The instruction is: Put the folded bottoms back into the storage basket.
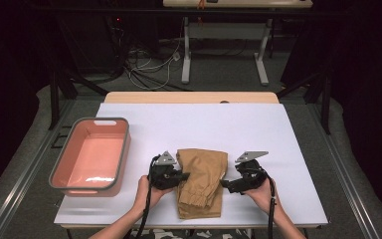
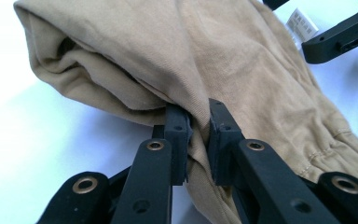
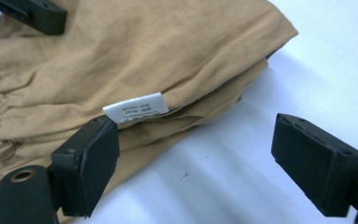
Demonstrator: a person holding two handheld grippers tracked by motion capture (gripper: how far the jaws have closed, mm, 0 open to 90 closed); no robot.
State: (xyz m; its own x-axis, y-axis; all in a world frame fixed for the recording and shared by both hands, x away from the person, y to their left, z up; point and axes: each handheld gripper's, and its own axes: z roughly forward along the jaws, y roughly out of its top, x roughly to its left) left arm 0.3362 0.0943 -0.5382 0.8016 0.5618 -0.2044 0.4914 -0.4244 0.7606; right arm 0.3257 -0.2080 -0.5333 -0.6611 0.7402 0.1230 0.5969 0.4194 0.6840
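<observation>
folded tan pants [image 1: 201,181] lie on the white surface [image 1: 278,149], right of the pink bin [image 1: 90,157], long axis running away from the person. left gripper [image 2: 197,135] pinches the pants' left edge; right gripper [image 3: 209,154] is wide, nothing held, w/ one jaw at the right edge by the label [image 3: 135,108].

Overhead light on my end: white table [image 1: 258,129] is bright and evenly lit, room behind goes near black. High view is soft and low in detail, with slight glare on the floor of the pink bin [image 1: 90,160]. Short soft shadows under the tan garment [image 1: 201,181]. In both gripper views the table blows out to bluish white. The near jaws at the bottom look a bit soft, cloth weave sharp mid-frame; label [image 3: 135,107] print too blurred to read.
</observation>
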